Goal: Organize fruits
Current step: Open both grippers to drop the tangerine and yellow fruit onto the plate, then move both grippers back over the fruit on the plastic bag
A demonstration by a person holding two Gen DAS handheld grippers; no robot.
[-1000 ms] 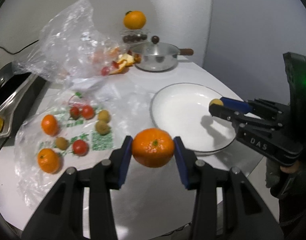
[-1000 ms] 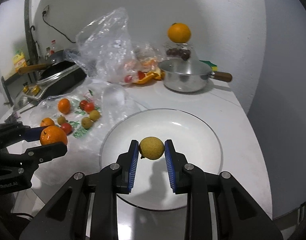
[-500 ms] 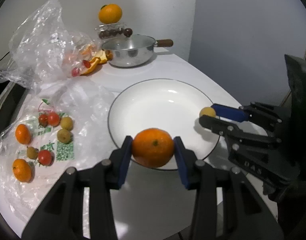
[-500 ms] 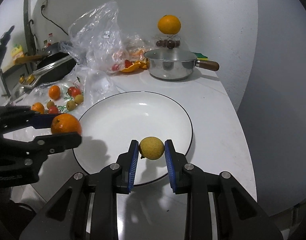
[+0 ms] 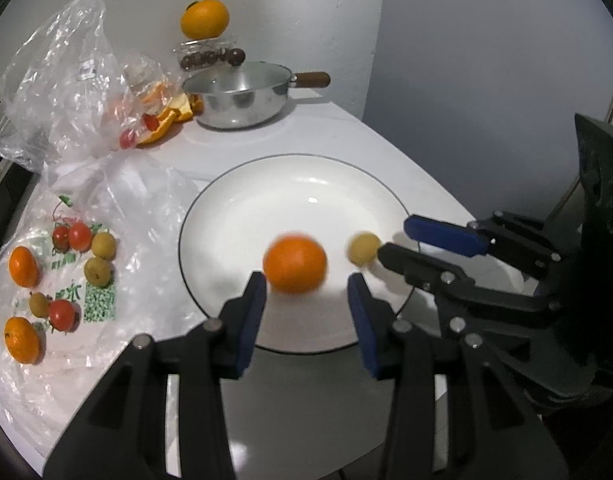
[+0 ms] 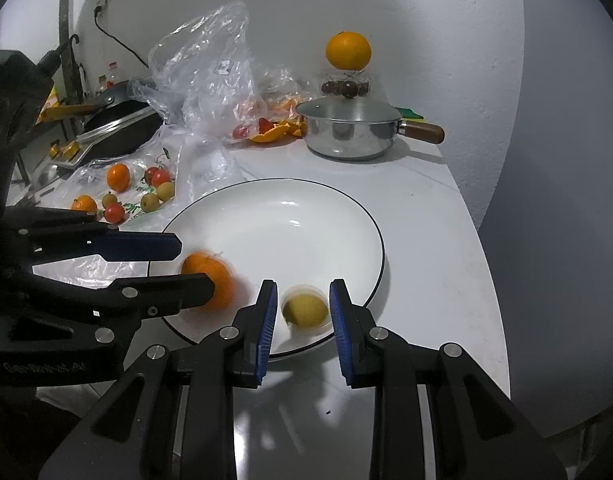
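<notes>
Now we are working over the white table [image 5: 386, 152], near edge, with the big white plate [image 6: 346, 216] as the drop spot. Left of it, on the clear plastic bag [image 5: 118, 208], small oranges, tomatoes and yellow-green fruits are waiting, well apart from the plate.

We are holding the left gripper [image 5: 306, 308] with fingers parted; the mandarin [image 5: 294, 264] is blurring between them, clear of both pads, over the plate's near part. The right gripper [image 6: 300, 320] is likewise spread, its small yellow fruit [image 6: 306, 310] blurring loose inside the near rim.

Step, as we are judging it: releasing both fruits. Next move is calling for backing off, then reaching left for the bag fruit.
</notes>
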